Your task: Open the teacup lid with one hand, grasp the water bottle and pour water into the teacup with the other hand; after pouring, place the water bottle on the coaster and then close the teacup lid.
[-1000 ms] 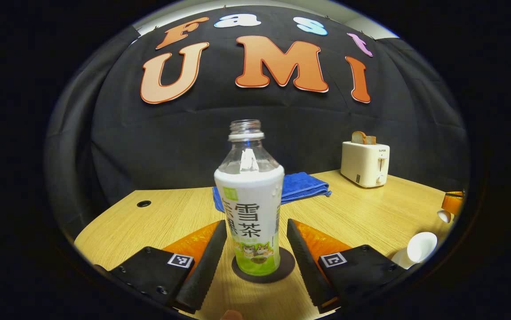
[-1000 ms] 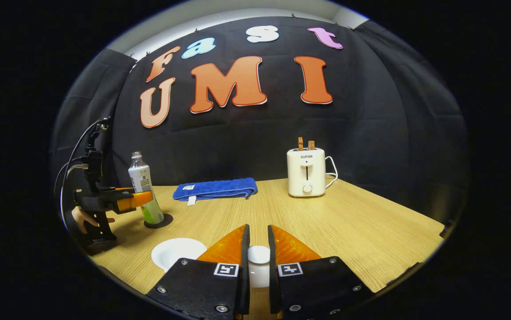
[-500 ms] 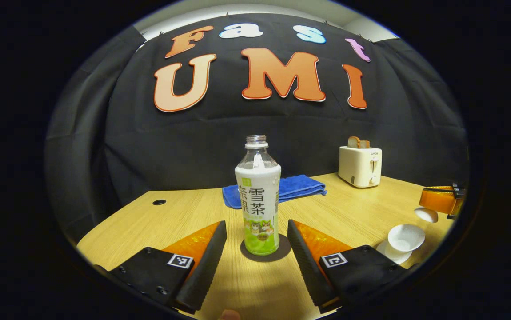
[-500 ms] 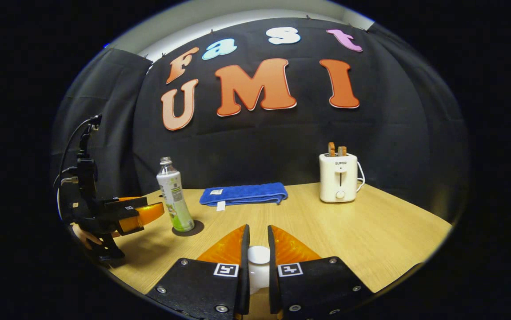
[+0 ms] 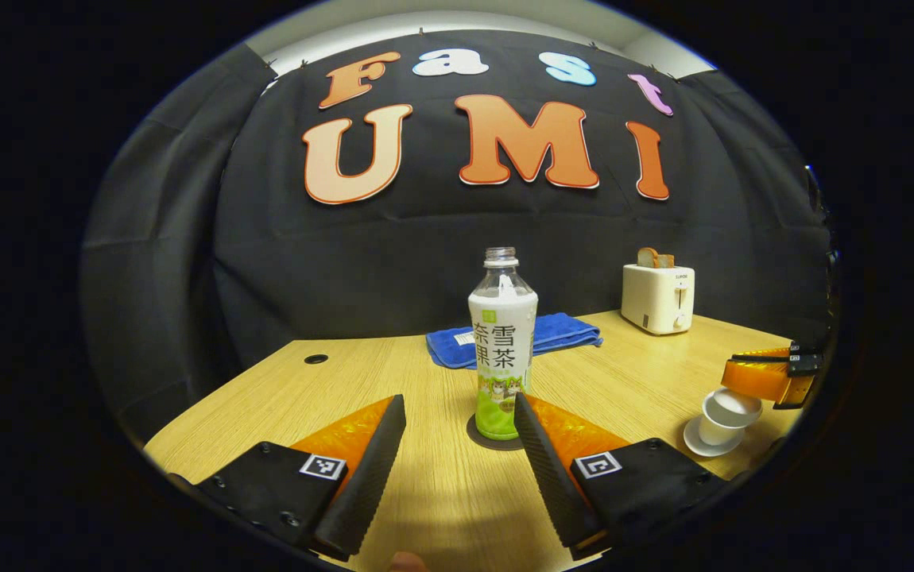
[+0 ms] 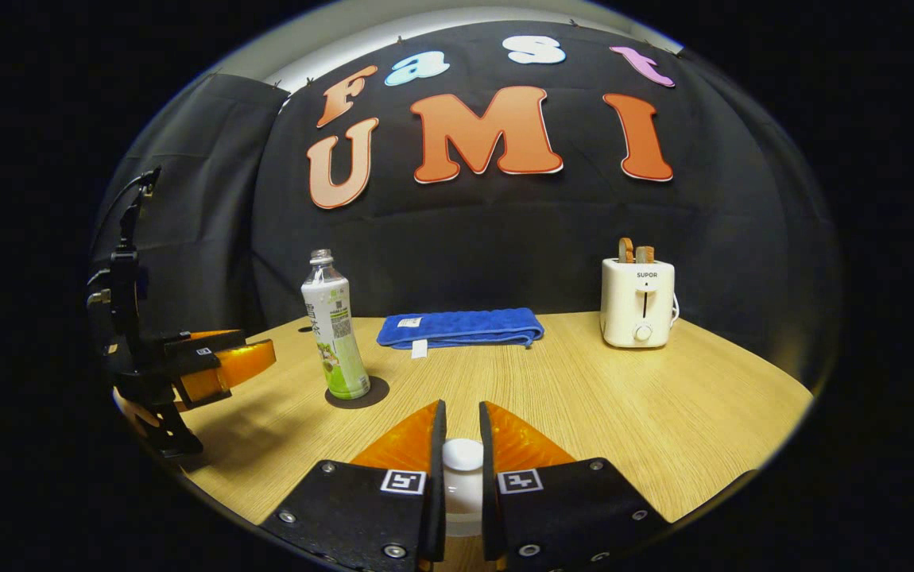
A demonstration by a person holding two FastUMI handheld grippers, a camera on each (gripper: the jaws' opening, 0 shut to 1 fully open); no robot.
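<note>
The bottle (image 5: 502,342) stands upright on the coaster (image 5: 494,435) near the table's (image 5: 393,381) middle, ahead of the left gripper (image 5: 457,445), whose fingers are spread apart and touch nothing. The right gripper (image 6: 462,465) is clamped on the lid (image 6: 462,454), over the cup (image 5: 723,415) on its saucer (image 5: 707,445) near the right edge.

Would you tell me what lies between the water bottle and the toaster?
In the right gripper view, a folded blue towel lies between water bottle and toaster.

The table (image 5: 282,397) is pale wood grain with a matt finish. On it, the water bottle (image 5: 502,342) is clear glossy plastic under a paper-like label, beside a nubby blue cloth towel (image 5: 560,334). Behind the towel stands a smooth cream plastic toaster (image 5: 657,298).
</note>
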